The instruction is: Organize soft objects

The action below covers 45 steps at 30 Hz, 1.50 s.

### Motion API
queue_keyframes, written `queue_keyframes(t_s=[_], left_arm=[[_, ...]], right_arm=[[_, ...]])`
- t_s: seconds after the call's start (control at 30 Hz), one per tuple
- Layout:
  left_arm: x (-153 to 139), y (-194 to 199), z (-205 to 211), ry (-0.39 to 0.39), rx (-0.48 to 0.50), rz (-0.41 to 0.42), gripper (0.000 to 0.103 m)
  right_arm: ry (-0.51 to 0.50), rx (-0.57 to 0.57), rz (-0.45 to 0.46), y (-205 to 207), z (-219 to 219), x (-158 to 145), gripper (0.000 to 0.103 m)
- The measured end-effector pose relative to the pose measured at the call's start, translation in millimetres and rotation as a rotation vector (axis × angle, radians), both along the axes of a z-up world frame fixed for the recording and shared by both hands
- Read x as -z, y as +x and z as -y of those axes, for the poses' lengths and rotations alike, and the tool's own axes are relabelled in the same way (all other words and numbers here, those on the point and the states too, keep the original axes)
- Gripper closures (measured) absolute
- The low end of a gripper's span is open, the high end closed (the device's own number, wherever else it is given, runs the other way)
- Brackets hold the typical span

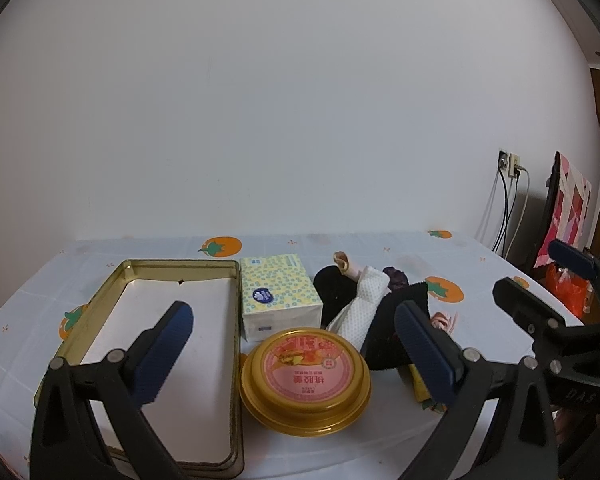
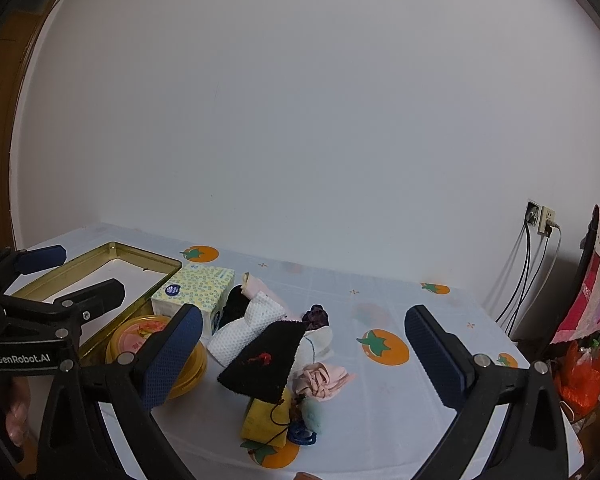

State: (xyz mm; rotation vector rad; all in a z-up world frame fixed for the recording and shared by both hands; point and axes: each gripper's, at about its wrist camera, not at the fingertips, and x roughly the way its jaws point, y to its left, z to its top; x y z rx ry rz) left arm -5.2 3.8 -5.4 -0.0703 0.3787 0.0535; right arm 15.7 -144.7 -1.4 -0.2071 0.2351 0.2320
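A pile of soft things lies mid-table: a black cloth (image 2: 266, 360), a white textured cloth (image 2: 246, 328), a pink knotted cloth (image 2: 324, 376), a yellow pouch (image 2: 264, 418) and a purple scrunchie (image 2: 318, 316). The black cloth (image 1: 388, 328) and white cloth (image 1: 364, 304) also show in the left wrist view. An open gold tin (image 1: 100, 320) with a white liner sits at the left. My left gripper (image 1: 296, 348) is open and empty above the tin and a round gold tub. My right gripper (image 2: 304, 364) is open and empty, hovering in front of the pile.
A tissue pack (image 1: 278, 296) stands behind a round gold tub with a pink lid (image 1: 305, 376), both between tin and pile. The table (image 2: 400, 400) has a tomato-print cloth. Wall sockets with cables (image 2: 540, 216) and a chair with bags (image 2: 588, 320) are at the right.
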Motion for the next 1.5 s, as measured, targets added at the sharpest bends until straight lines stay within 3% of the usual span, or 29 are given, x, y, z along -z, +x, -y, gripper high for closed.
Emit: queue_keyframes(t_s=[0.83, 1.07, 1.2, 1.33, 1.37, 1.43, 1.5], left_arm=[[30.7, 24.6, 34.2, 0.068, 0.050, -0.089, 0.000], [39.3, 33.5, 45.4, 0.096, 0.069, -0.116, 0.000], [41.9, 36.6, 50.9, 0.114, 0.080, -0.125, 0.000], [43.1, 40.7, 52.4, 0.117, 0.084, -0.131, 0.000], [43.2, 41.9, 53.1, 0.119, 0.086, -0.132, 0.000], [43.2, 43.2, 54.3, 0.122, 0.088, -0.133, 0.000], [43.9, 44.4, 55.1, 0.119, 0.094, -0.134, 0.000]], right_arm=[[0.053, 0.081, -0.098, 23.0, 44.0, 38.5, 0.001], [0.045, 0.084, -0.211, 42.1, 55.5, 62.8, 0.002], [0.035, 0.045, -0.288, 56.4, 52.3, 75.7, 0.022], [0.020, 0.017, -0.337, 68.5, 46.2, 84.9, 0.027], [0.021, 0.002, -0.358, 71.8, 45.1, 86.0, 0.031], [0.020, -0.019, -0.394, 75.9, 43.1, 88.6, 0.054], [0.007, -0.035, -0.419, 77.5, 40.5, 93.1, 0.058]])
